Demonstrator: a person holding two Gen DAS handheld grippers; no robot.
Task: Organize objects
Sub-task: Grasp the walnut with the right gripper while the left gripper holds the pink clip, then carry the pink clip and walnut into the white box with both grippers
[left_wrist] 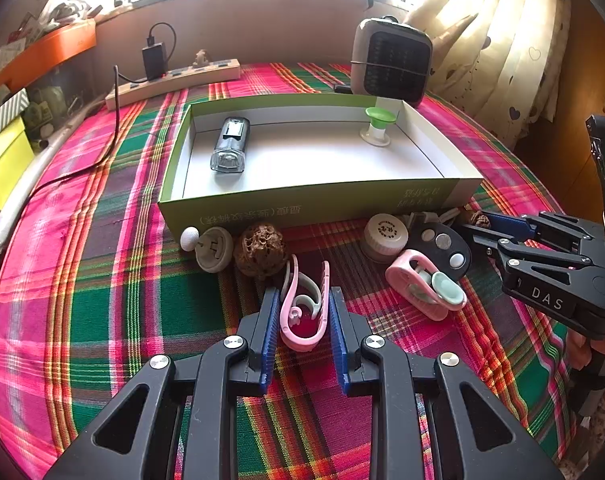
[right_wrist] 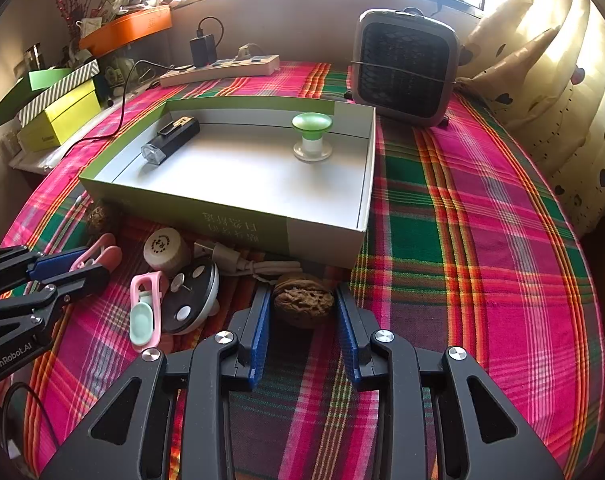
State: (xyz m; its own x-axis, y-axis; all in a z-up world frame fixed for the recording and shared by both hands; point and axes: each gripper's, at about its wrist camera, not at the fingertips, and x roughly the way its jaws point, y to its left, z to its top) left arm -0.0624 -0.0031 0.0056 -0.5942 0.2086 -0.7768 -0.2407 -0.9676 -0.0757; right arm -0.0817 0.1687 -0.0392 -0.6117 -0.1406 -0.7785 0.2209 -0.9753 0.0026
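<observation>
My left gripper [left_wrist: 304,296] is shut on a pink clip [left_wrist: 302,320] that lies on the plaid cloth, its blue pads pressing both sides. My right gripper [right_wrist: 302,292] is shut on a brown walnut [right_wrist: 304,300] resting on the cloth; the right gripper [left_wrist: 476,228] also shows at the right of the left wrist view. Behind both stands an open green box [left_wrist: 302,200] with a white inside, holding a bike light [left_wrist: 230,144] and a green-topped knob [left_wrist: 378,126]. A second walnut [left_wrist: 260,250] sits just in front of the box.
Along the box front lie a grey round plug [left_wrist: 214,248], a white capped jar [left_wrist: 384,236], a black disc [left_wrist: 442,248], a pink and mint clip [left_wrist: 426,284] and a cable [right_wrist: 254,266]. A heater [right_wrist: 406,64] and power strip [right_wrist: 222,68] stand behind.
</observation>
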